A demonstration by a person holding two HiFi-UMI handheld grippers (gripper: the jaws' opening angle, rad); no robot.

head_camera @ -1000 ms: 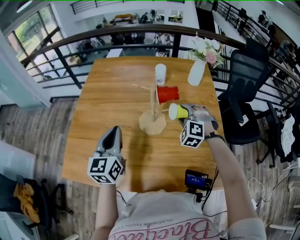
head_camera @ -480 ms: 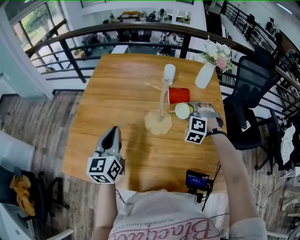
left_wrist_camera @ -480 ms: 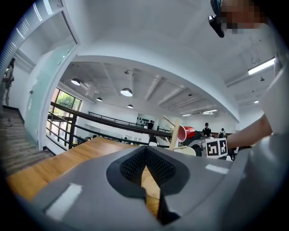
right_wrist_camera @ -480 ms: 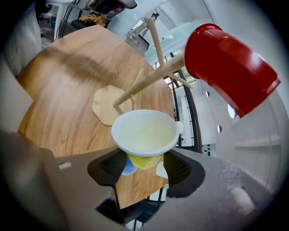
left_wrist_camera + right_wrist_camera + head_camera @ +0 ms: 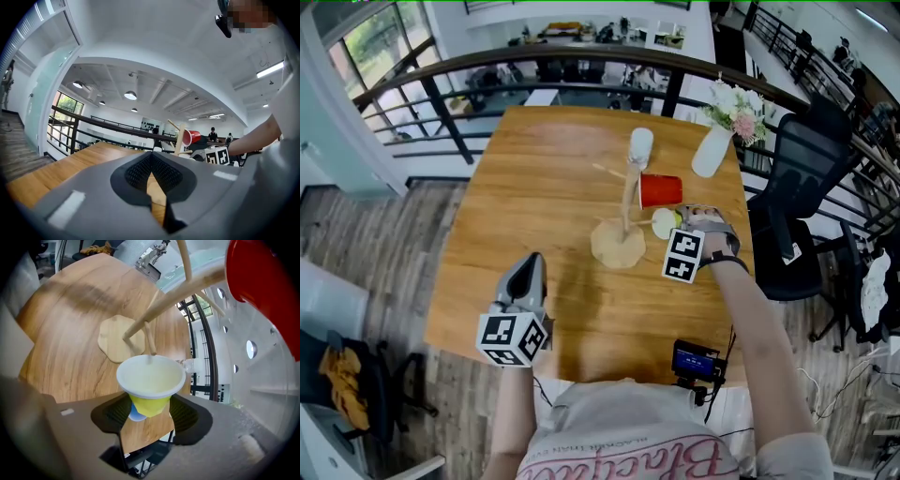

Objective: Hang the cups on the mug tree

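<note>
The yellow cup looks like a thin disposable one, so we judge it very light, easy to dent and a little slick. A gentle squeeze low on the tapered body, near the base, should suit it best, leaving the wide mouth free to slide over a peg. That is how we have it now. The right claw stands partly open, its two pads pressing the narrow bottom of the cup from either side, with the white rim pointing away from us. The cup is in the air above the table, just beside the mug tree on its right. One short peg reaches to the far edge of the cup's mouth. We cannot tell whether its tip is already inside. A red cup hangs on a higher peg close above, and a pale cup sits on the top one, so there is little room and a knock could shake them. Squeezing harder would likely crumple the wall. The left claw is closed on nothing, held level over the near side of the table, well apart from the tree.
</note>
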